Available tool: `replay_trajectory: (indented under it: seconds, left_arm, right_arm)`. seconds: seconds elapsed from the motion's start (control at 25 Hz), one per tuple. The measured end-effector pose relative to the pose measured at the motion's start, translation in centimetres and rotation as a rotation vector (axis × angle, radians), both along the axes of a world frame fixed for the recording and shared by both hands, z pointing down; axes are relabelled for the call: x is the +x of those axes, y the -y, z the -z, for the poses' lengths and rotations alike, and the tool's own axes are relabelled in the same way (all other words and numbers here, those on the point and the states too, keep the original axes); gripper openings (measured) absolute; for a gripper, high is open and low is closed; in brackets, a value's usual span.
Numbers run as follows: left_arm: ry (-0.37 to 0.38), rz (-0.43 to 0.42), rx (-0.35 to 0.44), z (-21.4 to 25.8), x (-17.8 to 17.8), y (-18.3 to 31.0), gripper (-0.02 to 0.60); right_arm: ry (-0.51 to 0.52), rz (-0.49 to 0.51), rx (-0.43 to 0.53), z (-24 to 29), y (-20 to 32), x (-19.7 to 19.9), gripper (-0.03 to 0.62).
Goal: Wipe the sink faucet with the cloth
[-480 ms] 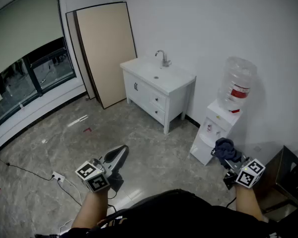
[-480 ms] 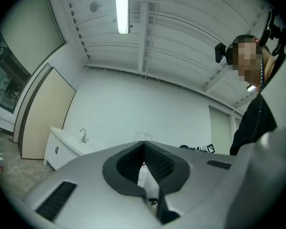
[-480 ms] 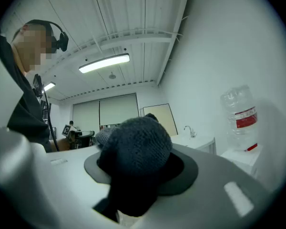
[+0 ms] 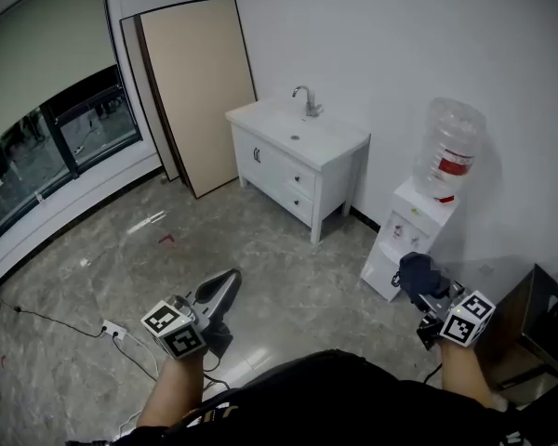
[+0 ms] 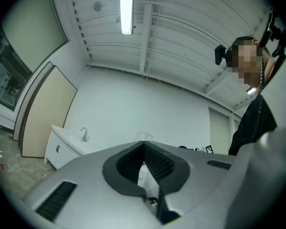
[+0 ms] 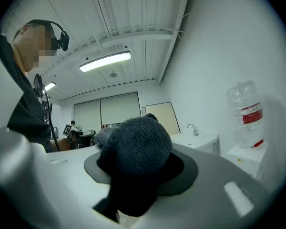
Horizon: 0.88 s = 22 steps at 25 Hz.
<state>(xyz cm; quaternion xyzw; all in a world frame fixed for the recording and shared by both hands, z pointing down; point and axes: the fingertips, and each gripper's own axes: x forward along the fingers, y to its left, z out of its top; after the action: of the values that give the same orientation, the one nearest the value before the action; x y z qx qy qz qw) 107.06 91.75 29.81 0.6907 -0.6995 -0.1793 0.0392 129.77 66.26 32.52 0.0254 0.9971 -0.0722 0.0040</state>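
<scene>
Dark cloth (image 6: 136,149) bunched between right gripper (image 4: 428,289) fingers, faucet (image 4: 306,101) well apart

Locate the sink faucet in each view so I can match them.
Head view: faucet, upper centre, at the back of the white sink.
Left gripper view: faucet, small, left of centre.
Right gripper view: faucet, right of the cloth.
Shared landmark: the beige board leaning left of the sink.

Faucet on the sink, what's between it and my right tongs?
In the head view, the water dispenser stands between the faucet and the right tongs gripping the cloth, plus bare floor.
</scene>
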Motion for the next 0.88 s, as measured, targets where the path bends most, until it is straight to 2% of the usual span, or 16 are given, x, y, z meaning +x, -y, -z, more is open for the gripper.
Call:
replay_trajectory:
  seconds: [0.16,0.4,0.6,0.76,0.88]
  left_arm:
    - [0.019,0.003,-0.013,-1.4,-1.7,-1.4,0.0]
    - [0.006,0.017,-0.011,-1.8,-4.0,-3.9,0.0]
    - [-0.021,0.039,-0.009,-2.2,-6.5,-5.9,0.0]
    - [-0.091,0.069,0.003,-1.8,-7.5,-6.7,0.0]
    - [-0.089,0.08,-0.01,-2.9,-8.4,-6.1,0.0]
  right_arm:
    - [-0.002,0.015,-0.029,-0.2,-1.1,-1.4,0.179]
    - [-0.005,0.032,-0.036,0.2,-3.0,-4.4,0.181]
    - [0.0,0.053,-0.047,0.4,-4.2,-7.7,0.181]
    - [-0.023,0.09,-0.047,0.0,-4.9,-10.1,0.181]
    - [-0.029,0.117,-0.054,-0.5,-4.0,-11.9,0.181]
